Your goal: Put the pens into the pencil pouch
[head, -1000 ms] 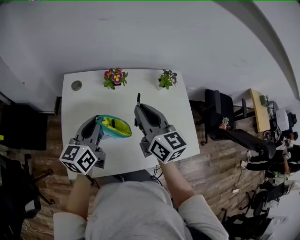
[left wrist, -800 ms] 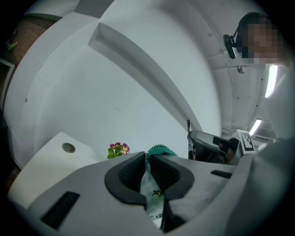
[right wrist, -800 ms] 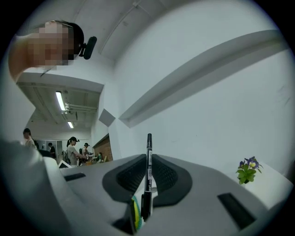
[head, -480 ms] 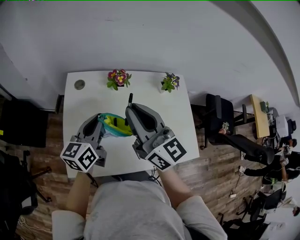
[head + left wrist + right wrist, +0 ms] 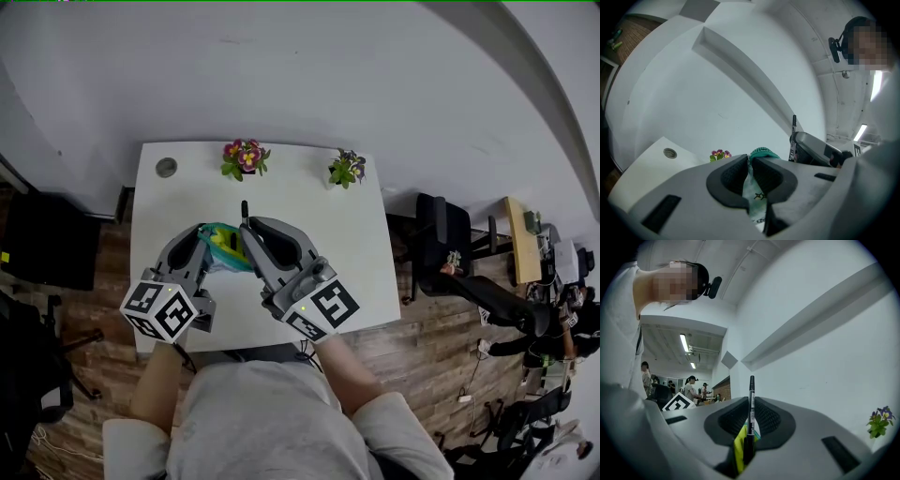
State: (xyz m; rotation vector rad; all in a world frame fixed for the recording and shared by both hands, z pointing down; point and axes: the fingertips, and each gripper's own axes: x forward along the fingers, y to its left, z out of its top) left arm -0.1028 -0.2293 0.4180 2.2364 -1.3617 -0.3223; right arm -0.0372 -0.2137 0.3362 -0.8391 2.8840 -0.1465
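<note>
Black pen deep in right gripper

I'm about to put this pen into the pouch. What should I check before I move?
1. Pen gripped: ok. The right gripper has its jaws shut on the black pen, whose tip sticks out past them.
2. Pouch gripped: ok. The left gripper pinches the pouch fabric.
3. Pouch mouth open: ok. The yellow lining shows.
4. Pen's rear end over the opening: cannot tell; the right gripper hides it.
5. Flower pots out of the way: ok. Both stand at the table's far edge.
</note>
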